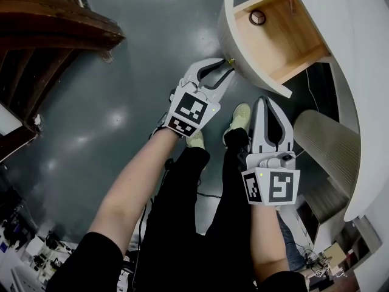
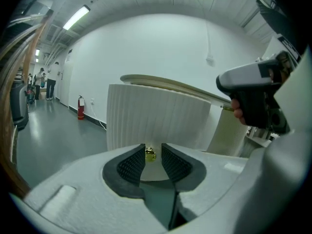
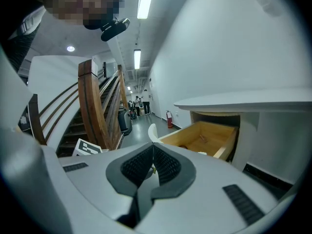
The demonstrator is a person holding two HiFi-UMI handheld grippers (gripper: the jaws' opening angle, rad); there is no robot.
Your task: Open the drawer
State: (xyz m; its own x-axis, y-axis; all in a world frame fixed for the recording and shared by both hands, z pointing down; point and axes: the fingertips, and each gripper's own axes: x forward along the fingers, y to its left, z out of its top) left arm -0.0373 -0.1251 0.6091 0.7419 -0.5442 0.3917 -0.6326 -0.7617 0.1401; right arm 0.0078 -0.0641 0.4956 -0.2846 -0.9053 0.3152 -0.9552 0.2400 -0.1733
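The wooden drawer (image 1: 285, 38) stands pulled out of the white desk, its curved white front (image 1: 243, 62) toward me. My left gripper (image 1: 226, 67) reaches to that front. Its pads flank the small gold knob (image 2: 150, 153) and grip it against the ribbed white front (image 2: 156, 121). My right gripper (image 1: 268, 100) hangs just below the drawer's front, jaws shut with nothing between them. In the right gripper view (image 3: 152, 147) the drawer's bare wood inside (image 3: 207, 138) shows beyond the closed jaws. A dark ring (image 1: 257, 17) lies in the drawer.
The white desk top (image 1: 352, 53) curves over the drawer, with a ribbed white side panel (image 1: 325, 142) below. A wooden staircase (image 1: 55, 29) stands at the left. The person's legs and shoes (image 1: 240, 115) are under the grippers on grey floor. A fire extinguisher (image 2: 81, 107) stands by the far wall.
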